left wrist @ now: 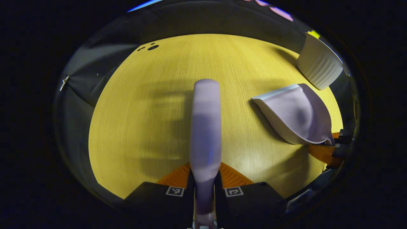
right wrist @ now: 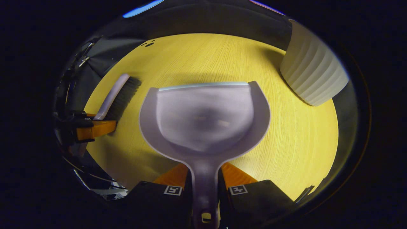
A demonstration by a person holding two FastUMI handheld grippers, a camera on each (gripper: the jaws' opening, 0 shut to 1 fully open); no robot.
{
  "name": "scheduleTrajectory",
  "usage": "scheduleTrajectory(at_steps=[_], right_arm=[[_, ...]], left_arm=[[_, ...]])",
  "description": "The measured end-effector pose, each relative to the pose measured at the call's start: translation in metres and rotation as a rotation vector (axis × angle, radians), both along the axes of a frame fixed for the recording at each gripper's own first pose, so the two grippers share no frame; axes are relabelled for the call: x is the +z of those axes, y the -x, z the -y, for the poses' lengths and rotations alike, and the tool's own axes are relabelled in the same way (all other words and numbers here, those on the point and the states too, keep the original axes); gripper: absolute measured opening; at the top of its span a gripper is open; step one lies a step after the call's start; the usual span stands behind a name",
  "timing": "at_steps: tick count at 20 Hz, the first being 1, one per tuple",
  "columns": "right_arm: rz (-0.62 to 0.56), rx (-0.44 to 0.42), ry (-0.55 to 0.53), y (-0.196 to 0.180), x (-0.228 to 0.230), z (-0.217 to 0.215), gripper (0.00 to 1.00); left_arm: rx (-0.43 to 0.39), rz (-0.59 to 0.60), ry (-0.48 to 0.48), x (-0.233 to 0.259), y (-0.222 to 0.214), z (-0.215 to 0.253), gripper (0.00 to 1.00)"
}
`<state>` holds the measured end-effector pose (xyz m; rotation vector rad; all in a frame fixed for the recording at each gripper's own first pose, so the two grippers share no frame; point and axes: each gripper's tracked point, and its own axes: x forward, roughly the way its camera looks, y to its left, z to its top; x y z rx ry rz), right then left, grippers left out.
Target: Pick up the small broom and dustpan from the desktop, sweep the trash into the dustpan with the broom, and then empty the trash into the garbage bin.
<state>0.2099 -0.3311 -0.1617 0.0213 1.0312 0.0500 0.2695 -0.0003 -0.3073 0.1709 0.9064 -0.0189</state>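
Note:
My left gripper [left wrist: 205,179] is shut on the handle of the small lavender broom [left wrist: 206,127], which points forward over the yellow desktop [left wrist: 136,127]. In the right gripper view the broom [right wrist: 118,95] shows dark bristles at the left, held by the left gripper [right wrist: 95,127]. My right gripper [right wrist: 205,179] is shut on the handle of the lavender dustpan [right wrist: 206,117], whose mouth faces away from me. The dustpan [left wrist: 295,114] lies to the broom's right, with the right gripper [left wrist: 334,144] behind it. Small dark bits of trash [left wrist: 152,47] lie at the table's far left edge.
A white ribbed garbage bin [left wrist: 319,63] stands at the far right of the table, just beyond the dustpan; it is also close on the right in the right gripper view [right wrist: 313,76]. Dark cloth walls ring the table.

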Motion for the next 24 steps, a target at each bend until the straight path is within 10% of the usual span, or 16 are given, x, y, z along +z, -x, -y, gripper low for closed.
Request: scheduleTrajectory(at_steps=[2, 5, 10, 18, 24], right_arm=[[0.01, 0.006, -0.035, -0.003, 0.005, -0.007, 0.48], [0.051, -0.005, -0.027, -0.004, 0.017, -0.008, 0.9], [0.239, -0.056, 0.037, 0.011, 0.085, 0.006, 1.0], [0.666, 0.016, 0.033, 0.06, 0.231, -0.037, 1.0], [0.853, 0.106, -0.038, 0.131, 0.272, -0.08, 0.99]], left_arm=[[0.001, 0.011, 0.032, 0.001, 0.0, 0.006, 0.42], [0.013, 0.071, 0.08, 0.015, 0.001, 0.011, 0.96], [0.029, 0.244, 0.088, 0.084, 0.03, 0.01, 0.96], [0.028, 0.863, 0.065, 0.243, 0.148, 0.029, 0.96], [0.051, 1.004, 0.094, 0.251, 0.246, 0.045, 0.96]])
